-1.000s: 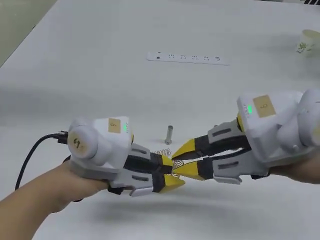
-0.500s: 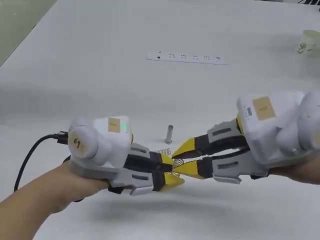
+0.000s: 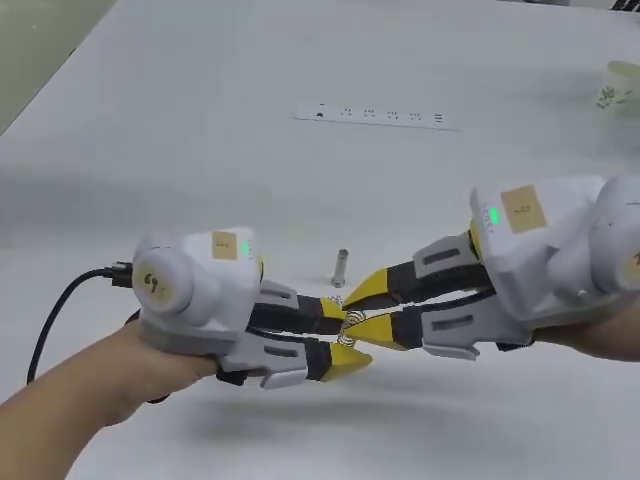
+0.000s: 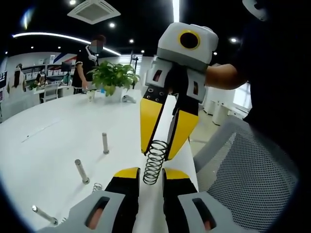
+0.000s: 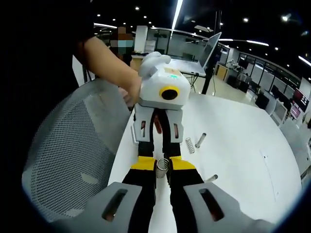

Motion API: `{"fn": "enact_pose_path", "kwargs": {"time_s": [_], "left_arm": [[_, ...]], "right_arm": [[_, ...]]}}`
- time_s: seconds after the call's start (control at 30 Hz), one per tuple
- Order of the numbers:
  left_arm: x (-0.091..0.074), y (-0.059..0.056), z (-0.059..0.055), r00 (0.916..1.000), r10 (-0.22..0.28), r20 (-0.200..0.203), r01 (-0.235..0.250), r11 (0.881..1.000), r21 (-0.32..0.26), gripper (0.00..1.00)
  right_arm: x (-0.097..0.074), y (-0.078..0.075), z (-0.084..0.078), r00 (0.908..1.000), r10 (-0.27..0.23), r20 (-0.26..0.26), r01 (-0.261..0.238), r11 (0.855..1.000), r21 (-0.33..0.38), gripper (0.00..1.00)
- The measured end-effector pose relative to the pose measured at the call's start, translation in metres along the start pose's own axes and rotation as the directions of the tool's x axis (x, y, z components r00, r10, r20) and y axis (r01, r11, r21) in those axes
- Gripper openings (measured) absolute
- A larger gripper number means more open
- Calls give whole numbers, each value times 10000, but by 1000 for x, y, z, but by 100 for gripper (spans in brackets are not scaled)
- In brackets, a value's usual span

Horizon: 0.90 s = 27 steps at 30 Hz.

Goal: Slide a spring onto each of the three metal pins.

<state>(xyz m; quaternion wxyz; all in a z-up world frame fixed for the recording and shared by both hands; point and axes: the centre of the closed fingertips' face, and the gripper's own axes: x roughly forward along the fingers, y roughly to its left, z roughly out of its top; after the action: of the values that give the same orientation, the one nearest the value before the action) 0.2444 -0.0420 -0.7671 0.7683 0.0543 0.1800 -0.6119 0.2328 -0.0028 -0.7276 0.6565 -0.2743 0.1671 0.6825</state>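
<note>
Hardly anything has shifted over the last second. The right gripper (image 3: 351, 319) has crept a shade closer to the left gripper (image 3: 346, 338), and the spring (image 4: 154, 161) between their tips shows more of its coils than before.

It is all happening over a broad white table (image 3: 200, 100), with a grey mesh chair (image 5: 68, 145) drawn up at its near edge. The person has a hand (image 3: 95, 390) wrapped round the left gripper's body. The two tools meet nose to nose, low over the tabletop.

The right gripper is clamped on the spring, its yellow tips pressing the coils from both sides. The left gripper's jaws stand either side of the spring's other end. Whether they are pinching it or only bracketing it loosely, I can't tell. The spring itself hangs tilted between the two noses, clear of the table.

Far across the table lies a white power strip (image 3: 368, 116), and a pale cup (image 3: 620, 82) sits out at the right edge. Just beyond the grippers are three bare metal pins. From the left gripper view, the upright pin (image 4: 104, 143) is farthest, a second pin (image 4: 81, 171) is closer, and a third pin (image 4: 44, 214) is closest. A loose spring (image 4: 97, 187) lies on the table just beside the second pin's foot.
</note>
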Motion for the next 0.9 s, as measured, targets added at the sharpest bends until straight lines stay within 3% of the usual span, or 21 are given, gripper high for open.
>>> {"fn": "enact_pose_path", "kwargs": {"time_s": [0.43,0.9], "left_arm": [[-15,10,-2,9989,448,145,-441,9979,-483,19],[-35,23,-5,9918,1273,129,-1262,9898,-666,40]], "right_arm": [[-1,-4,-3,9998,-131,-165,129,9999,-98,7],[-3,-9,-4,9991,-394,-174,391,9991,-175,7]]}}
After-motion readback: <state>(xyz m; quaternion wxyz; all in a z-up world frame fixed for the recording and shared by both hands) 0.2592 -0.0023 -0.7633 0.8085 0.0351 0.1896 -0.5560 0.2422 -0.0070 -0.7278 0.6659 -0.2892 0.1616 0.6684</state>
